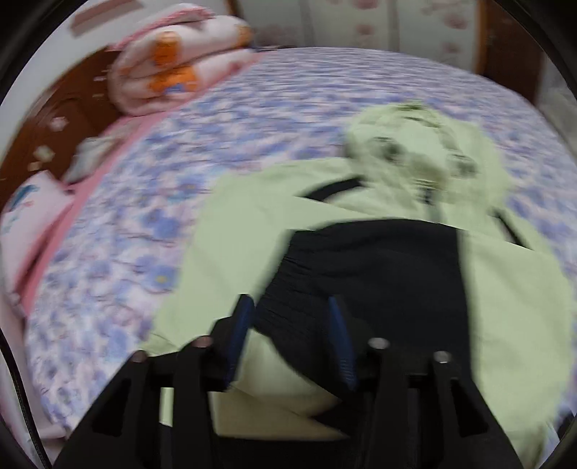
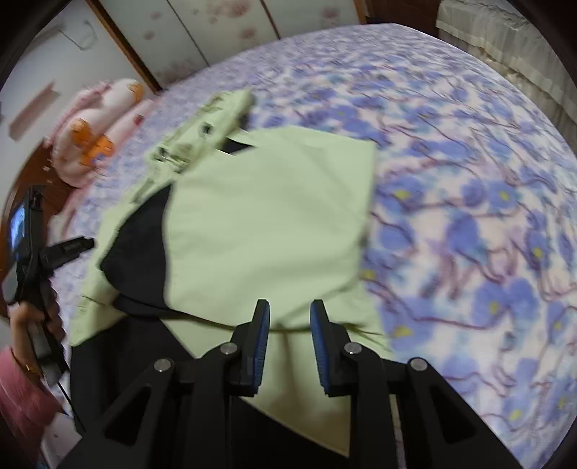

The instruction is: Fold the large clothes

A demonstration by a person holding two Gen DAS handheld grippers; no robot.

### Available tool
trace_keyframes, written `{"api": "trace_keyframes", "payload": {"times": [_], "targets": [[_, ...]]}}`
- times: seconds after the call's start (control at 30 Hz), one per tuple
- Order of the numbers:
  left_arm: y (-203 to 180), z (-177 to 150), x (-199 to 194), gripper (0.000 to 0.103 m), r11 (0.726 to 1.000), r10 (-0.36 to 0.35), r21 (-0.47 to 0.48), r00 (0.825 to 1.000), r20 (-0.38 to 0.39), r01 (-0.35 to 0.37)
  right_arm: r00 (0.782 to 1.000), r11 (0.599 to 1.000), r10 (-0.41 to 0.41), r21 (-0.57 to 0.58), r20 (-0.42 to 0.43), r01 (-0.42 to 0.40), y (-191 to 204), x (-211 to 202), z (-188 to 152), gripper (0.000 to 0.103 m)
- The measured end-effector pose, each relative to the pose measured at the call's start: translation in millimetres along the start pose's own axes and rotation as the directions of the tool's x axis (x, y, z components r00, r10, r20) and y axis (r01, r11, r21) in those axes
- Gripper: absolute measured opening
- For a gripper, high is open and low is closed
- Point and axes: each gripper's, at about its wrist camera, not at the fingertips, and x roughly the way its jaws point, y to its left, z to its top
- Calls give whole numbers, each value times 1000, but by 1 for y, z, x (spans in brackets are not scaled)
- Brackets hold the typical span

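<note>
A pale green jacket with a black lining lies partly folded on the bed; it also shows in the right wrist view, with its hood at the far end. My left gripper is open, its fingers just above the black lining and green cloth near the hem. My right gripper is open over the near edge of the green panel, holding nothing. The left gripper shows at the left edge of the right wrist view. Both views are blurred.
The bed has a purple floral sheet. A folded pink quilt with orange print lies at the bed's head by the wooden headboard. A pink pillow is at the left. Wardrobe doors stand beyond the bed.
</note>
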Motion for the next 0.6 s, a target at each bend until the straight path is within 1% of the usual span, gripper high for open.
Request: {"api": "trace_keyframes", "payload": {"times": [0.03, 0.1, 0.13, 0.17, 0.2, 0.23, 0.3, 0.33, 0.37, 0.4, 0.43, 0.47, 0.5, 0.53, 0.6], "targets": [[-7, -4, -7, 63, 998, -55, 18, 998, -6, 55, 1000, 1000, 21, -7, 15, -20, 7, 1, 1, 23], [-21, -11, -17, 63, 988, -145, 47, 989, -23, 146, 998, 998, 65, -23, 26, -64, 18, 8, 4, 23], [-29, -14, -20, 63, 980, -188, 60, 981, -42, 190, 994, 994, 105, -28, 19, -105, 26, 16, 7, 23], [-38, -17, -22, 63, 970, -228, 76, 971, -64, 233, 992, 991, 129, -24, 11, -129, 30, 22, 9, 22], [-49, -22, -24, 63, 955, -273, 90, 958, -92, 281, 989, 989, 150, -20, 4, -150, 35, 28, 10, 19], [-59, -25, -24, 63, 945, -299, 102, 948, -112, 311, 983, 983, 182, -11, 0, -182, 41, 36, 13, 14], [-76, -32, -21, 62, 929, -334, 112, 930, -156, 352, 974, 974, 226, -1, -9, -226, 49, 46, 16, 12], [-84, -36, -16, 60, 920, -353, 105, 916, -192, 377, 970, 971, 241, 3, -26, -241, 54, 54, 17, 7], [-90, -40, -14, 48, 913, -371, 94, 903, -216, 398, 969, 969, 245, -1, -37, -245, 56, 59, 18, 4], [-96, -43, -7, 34, 901, -401, 64, 879, -257, 429, 968, 969, 247, -4, -46, -247, 58, 64, 19, 3], [-101, -46, -2, 29, 897, -412, 39, 864, -288, 441, 968, 969, 246, -5, -56, -247, 59, 70, 20, 3], [-102, -48, 3, 17, 893, -421, 20, 853, -309, 449, 967, 969, 247, -2, -64, -248, 59, 74, 21, 3], [-103, -52, 8, 11, 885, -442, -8, 834, -329, 466, 966, 968, 249, 3, -71, -250, 58, 78, 21, 1], [-104, -55, 14, 11, 881, -451, -30, 821, -349, 471, 966, 969, 245, 9, -86, -245, 56, 83, 19, 0], [-105, -65, 26, 10, 887, -442, -51, 809, -387, 460, 964, 969, 247, 36, -99, -244, 51, 88, 17, 0]]}}
